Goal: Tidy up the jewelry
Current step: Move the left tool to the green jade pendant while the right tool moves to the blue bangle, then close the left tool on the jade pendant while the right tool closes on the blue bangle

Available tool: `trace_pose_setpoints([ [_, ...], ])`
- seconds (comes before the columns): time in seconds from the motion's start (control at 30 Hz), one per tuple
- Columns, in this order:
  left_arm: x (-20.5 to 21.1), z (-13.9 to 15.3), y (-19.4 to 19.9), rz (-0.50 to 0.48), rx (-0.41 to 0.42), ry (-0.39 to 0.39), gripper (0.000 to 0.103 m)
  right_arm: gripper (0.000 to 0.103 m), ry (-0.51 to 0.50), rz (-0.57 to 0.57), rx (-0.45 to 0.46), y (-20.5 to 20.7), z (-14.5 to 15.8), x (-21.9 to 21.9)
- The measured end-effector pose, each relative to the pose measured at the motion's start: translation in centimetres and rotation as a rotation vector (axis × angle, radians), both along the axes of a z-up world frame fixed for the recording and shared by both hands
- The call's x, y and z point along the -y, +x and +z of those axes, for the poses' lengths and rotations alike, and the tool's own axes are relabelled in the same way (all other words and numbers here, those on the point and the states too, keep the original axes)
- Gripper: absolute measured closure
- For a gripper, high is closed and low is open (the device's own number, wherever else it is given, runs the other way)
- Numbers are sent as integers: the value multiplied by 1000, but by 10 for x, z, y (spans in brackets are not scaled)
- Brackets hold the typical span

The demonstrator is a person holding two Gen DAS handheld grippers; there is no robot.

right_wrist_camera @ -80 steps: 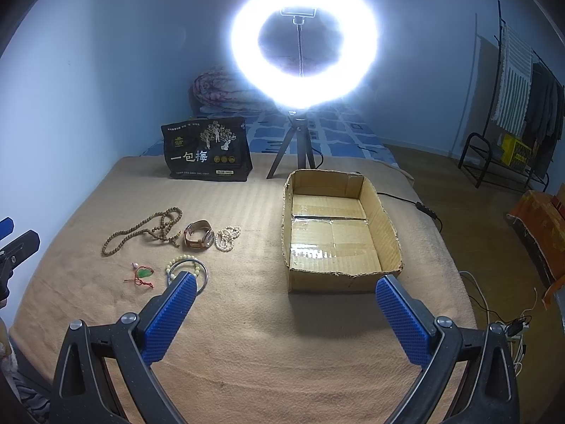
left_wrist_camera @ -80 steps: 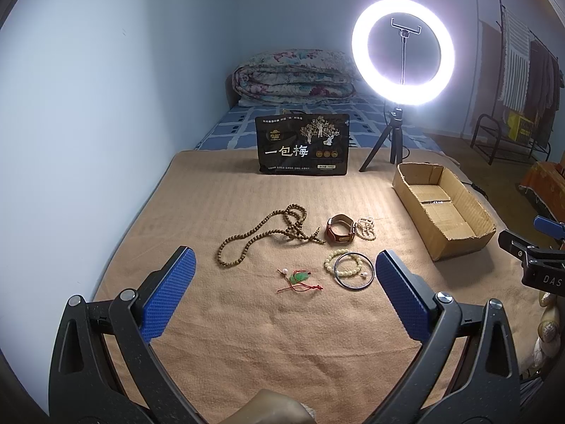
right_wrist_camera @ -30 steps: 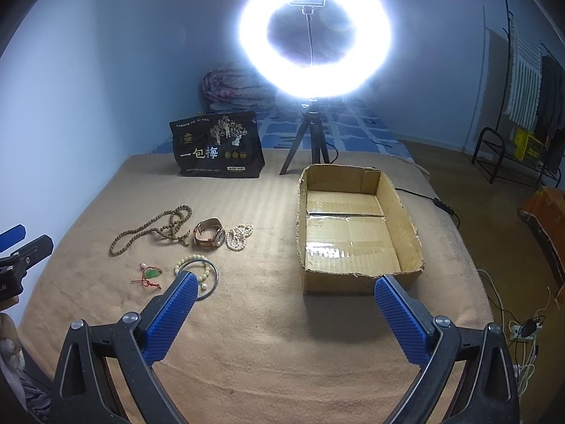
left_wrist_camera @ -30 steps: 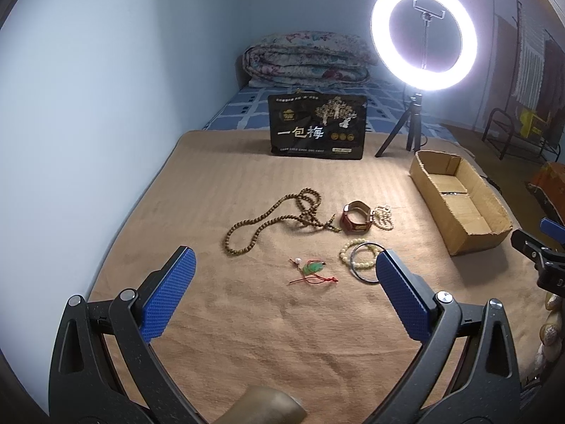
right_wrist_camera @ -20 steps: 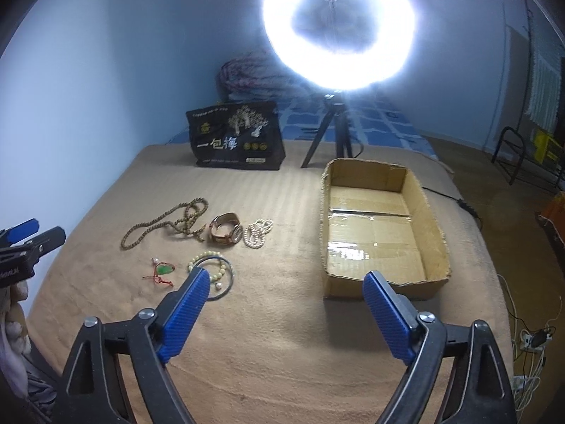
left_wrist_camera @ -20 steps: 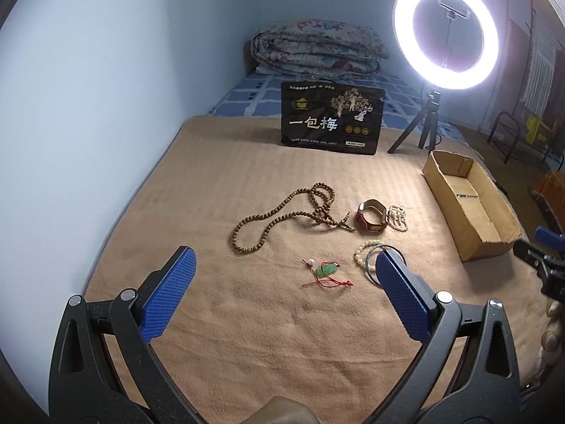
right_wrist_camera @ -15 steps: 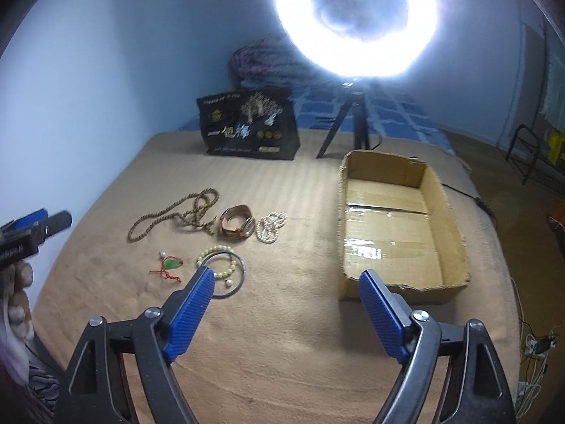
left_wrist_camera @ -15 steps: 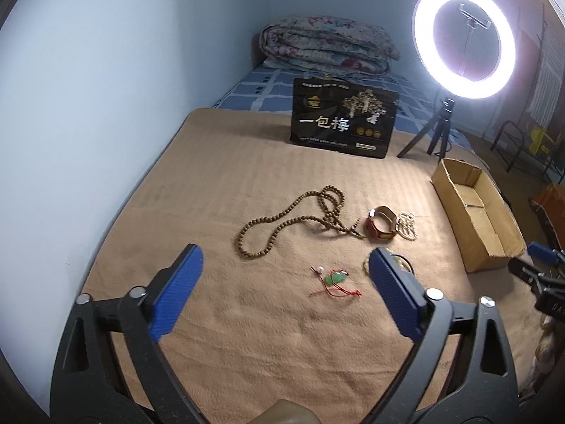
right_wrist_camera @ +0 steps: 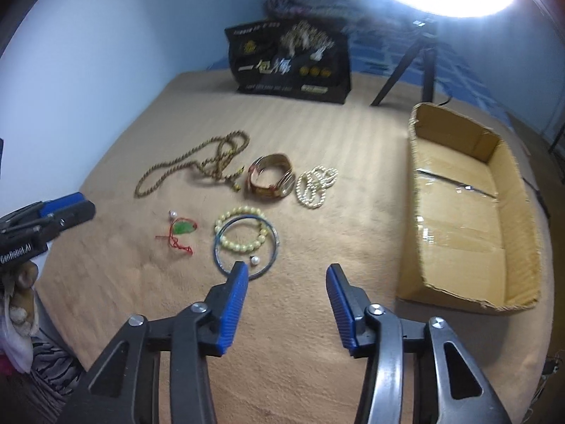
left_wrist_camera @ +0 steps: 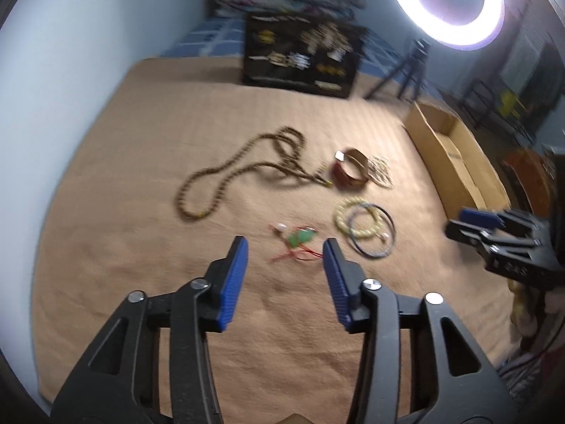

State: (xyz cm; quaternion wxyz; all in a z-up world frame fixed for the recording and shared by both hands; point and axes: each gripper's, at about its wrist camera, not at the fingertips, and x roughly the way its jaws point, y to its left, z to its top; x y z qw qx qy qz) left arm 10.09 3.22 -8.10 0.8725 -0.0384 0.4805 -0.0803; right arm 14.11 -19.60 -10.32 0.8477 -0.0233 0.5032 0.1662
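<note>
Narrowed and dropped toward the jewelry since a moment ago: left gripper (left_wrist_camera: pixel 285 247), fingers apart and empty, near the green pendant (left_wrist_camera: pixel 300 237); right gripper (right_wrist_camera: pixel 284 272), likewise, beside the bangle (right_wrist_camera: pixel 245 245); cardboard box (right_wrist_camera: pixel 459 212) empty, nothing sorted yet.

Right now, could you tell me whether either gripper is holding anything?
Nothing is held: the left gripper and right gripper both have open jaws above the blanket.

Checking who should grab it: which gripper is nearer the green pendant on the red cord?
Left. The left gripper hovers open just short of the green pendant, which lies in line with its gap. The right gripper sits farther off, by the metal bangle.
</note>
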Motion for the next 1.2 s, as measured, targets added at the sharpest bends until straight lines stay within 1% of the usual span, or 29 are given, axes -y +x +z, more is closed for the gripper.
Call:
trace_pose_setpoints([
  [0.07,11,-3,4,-53,-2,12,63,60,11,13,-27,5,-6,-2],
  [0.1,19,-6,7,-93,-5,24,68,62,16,18,-39,8,-9,-3],
  [0.17,28,-14,13,-144,-19,39,72,63,22,27,-59,11,-15,-5],
  [0.27,38,-28,23,-207,-47,62,73,65,25,42,-80,18,-22,-8],
  [0.4,48,-47,36,-264,-73,110,77,67,27,60,-102,25,-30,-14],
  [0.6,47,-64,54,-280,-95,126,77,70,27,62,-124,34,-40,-18],
  [0.87,48,-82,65,-307,-117,165,77,73,46,60,-151,44,-50,-21],
  [1.2,43,-96,74,-319,-143,165,77,77,59,55,-174,50,-57,-26],
])
